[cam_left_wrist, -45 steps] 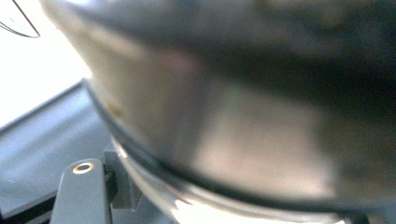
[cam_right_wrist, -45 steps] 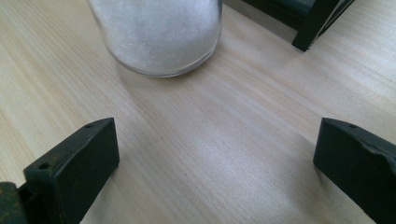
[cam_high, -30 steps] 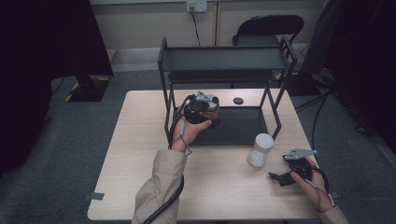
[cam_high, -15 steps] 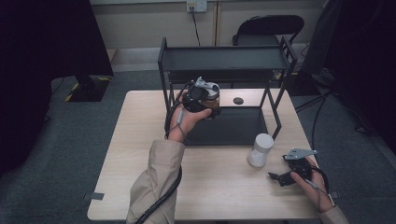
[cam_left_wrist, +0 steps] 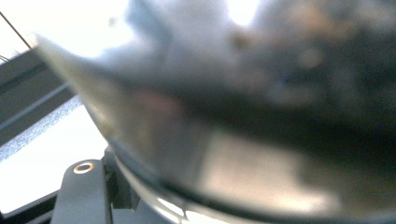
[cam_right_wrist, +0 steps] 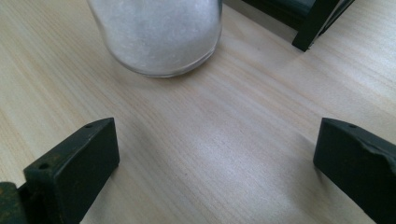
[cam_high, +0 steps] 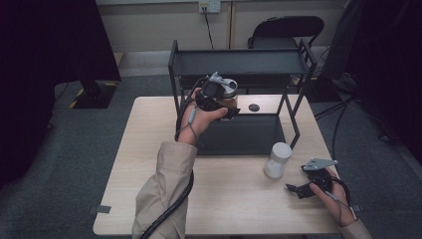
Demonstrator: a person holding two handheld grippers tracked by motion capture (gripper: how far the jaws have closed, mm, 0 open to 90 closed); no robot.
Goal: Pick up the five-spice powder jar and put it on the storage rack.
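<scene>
My left gripper (cam_high: 222,101) is held up in front of the black two-tier rack (cam_high: 239,62), between its two shelves, shut on a jar (cam_high: 232,97) with a pale lid and brown contents. That jar (cam_left_wrist: 261,121) looms as a close blur in the left gripper view. A second jar (cam_high: 277,159), with a white lid and white powder, stands on the table before the rack's right leg. My right gripper (cam_high: 302,189) rests open near the front right corner of the table. In the right gripper view, this gripper (cam_right_wrist: 217,172) has its jaws wide apart and the white jar (cam_right_wrist: 156,32) a little ahead.
The rack's lower shelf (cam_high: 244,134) lies flat on the wooden table (cam_high: 229,199). A small black disc (cam_high: 254,107) sits on the table behind it. A rack leg (cam_right_wrist: 317,23) stands right of the white jar. A black chair (cam_high: 286,30) is behind the table.
My left gripper has lifted the brown jar up from the lower shelf toward the top shelf. The right gripper and the white jar have stayed still.
</scene>
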